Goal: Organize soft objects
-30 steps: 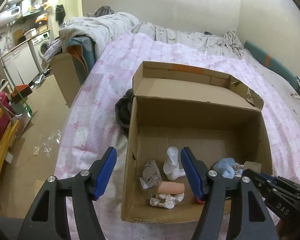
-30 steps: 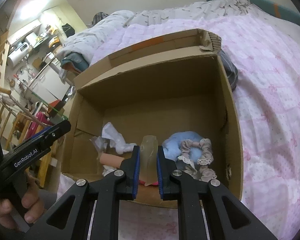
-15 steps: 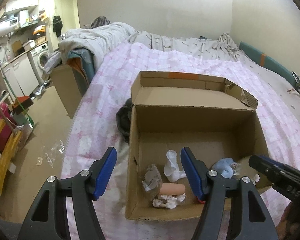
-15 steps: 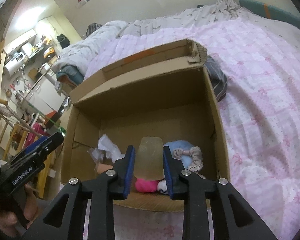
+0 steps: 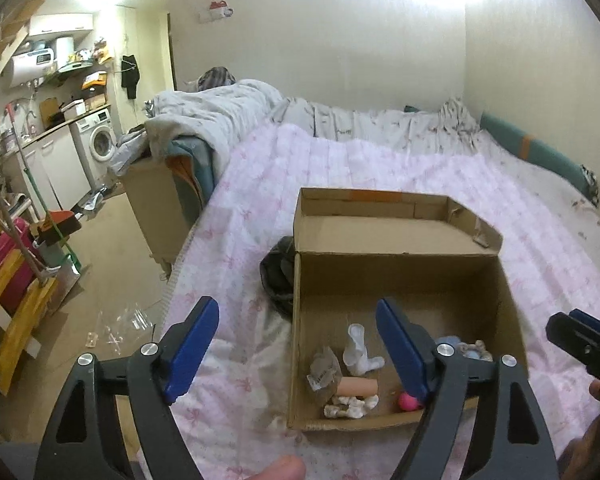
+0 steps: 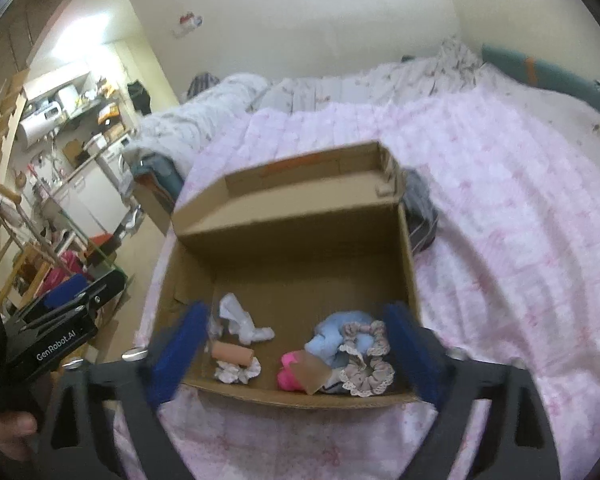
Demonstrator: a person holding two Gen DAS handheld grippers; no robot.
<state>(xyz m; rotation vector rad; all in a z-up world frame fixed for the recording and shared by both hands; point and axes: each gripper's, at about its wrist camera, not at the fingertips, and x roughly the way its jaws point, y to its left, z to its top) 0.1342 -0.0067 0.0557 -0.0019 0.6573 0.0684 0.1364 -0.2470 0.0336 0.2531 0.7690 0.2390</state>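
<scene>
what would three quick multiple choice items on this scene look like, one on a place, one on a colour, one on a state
1. Where does the cardboard box sit?
A. on the pink quilt
B. on the floor
C. on a shelf

2. What colour is the small ball in the box?
A. green
B. pink
C. black

3. How is the right gripper?
A. shut on a scrunchie
B. shut on a sock
C. open, holding nothing

Answers: 1 A, pink quilt surrounds the box on the bed. 2 B, it shows bright pink beside the translucent pad. 3 C, its jaws have just been opening and stand wide with nothing between them.
</scene>
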